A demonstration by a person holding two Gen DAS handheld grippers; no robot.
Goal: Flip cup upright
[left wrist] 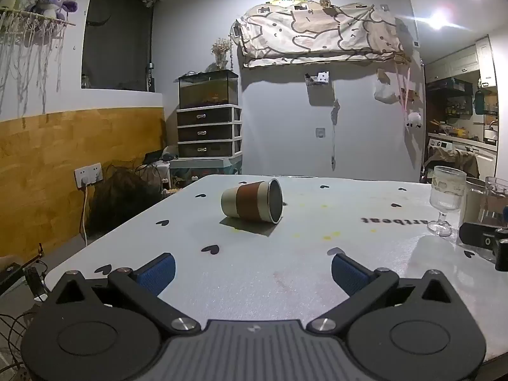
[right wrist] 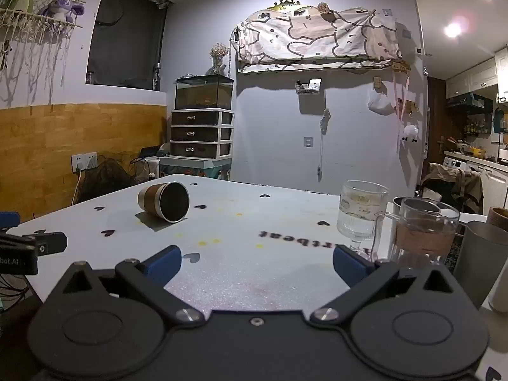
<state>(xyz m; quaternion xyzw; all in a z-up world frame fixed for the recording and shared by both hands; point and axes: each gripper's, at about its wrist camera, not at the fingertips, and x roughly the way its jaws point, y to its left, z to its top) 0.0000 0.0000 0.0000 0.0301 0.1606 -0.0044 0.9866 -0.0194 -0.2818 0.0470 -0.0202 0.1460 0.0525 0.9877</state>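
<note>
A beige cup with a brown band lies on its side on the white table, its dark mouth facing right. It also shows in the right wrist view, at the far left of the table. My left gripper is open and empty, hovering over the near table edge, straight in front of the cup and well short of it. My right gripper is open and empty, well to the right of the cup and nearer the edge. Part of the left gripper shows at the left.
A ribbed stemmed glass stands at the right, with a glass mug with a cork band and a grey tumbler beside it. The stemmed glass also shows in the left wrist view. The right gripper is at that edge.
</note>
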